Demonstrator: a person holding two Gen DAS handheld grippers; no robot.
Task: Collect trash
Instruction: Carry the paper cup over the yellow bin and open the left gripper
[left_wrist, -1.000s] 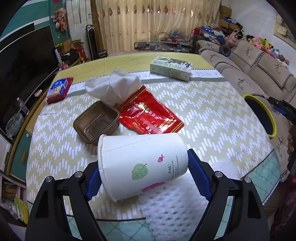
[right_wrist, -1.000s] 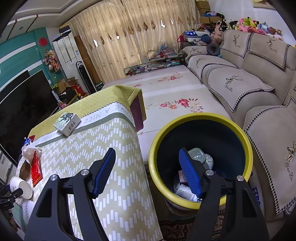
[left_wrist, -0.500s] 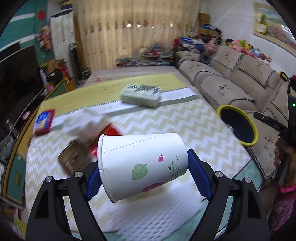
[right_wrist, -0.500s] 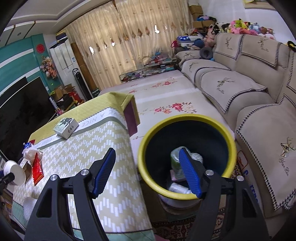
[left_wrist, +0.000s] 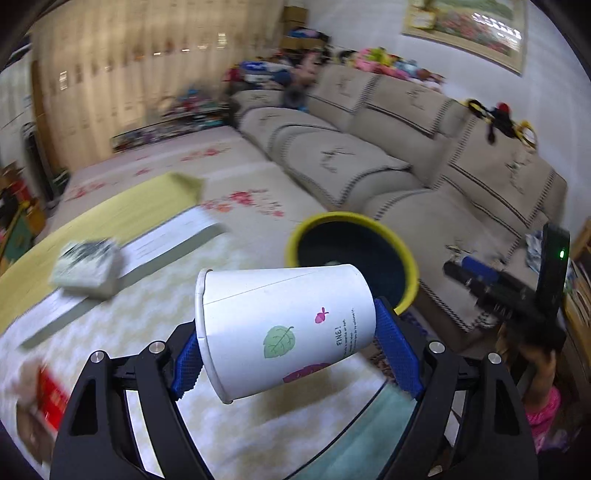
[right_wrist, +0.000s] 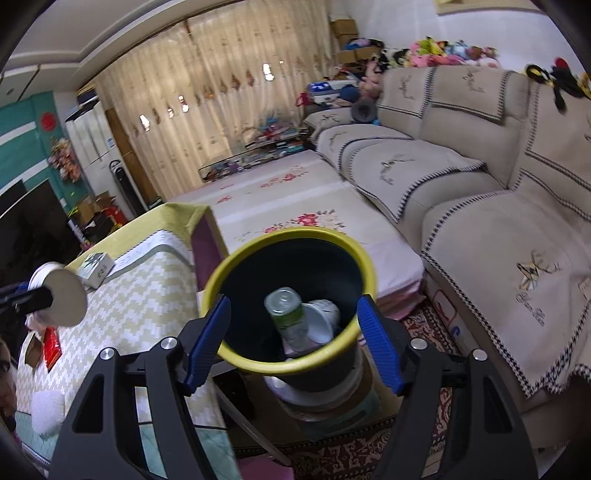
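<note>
Down inside the bin (right_wrist: 236, 354), only my right view shows a can (right_wrist: 286, 314); left gripper (left_wrist: 291, 354) pinches the paper cup (left_wrist: 284, 328) sideways, right gripper (right_wrist: 291, 343) spread empty.

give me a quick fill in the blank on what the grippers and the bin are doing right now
1. The left gripper is shut on a white paper ____ printed with a green leaf.
2. The dark round bin has a ____ rim.
3. The right gripper is open and holds ____.
4. Inside the bin, a green can lies beside a clear plastic ____.

Missing words: cup; yellow; nothing; cup
</note>
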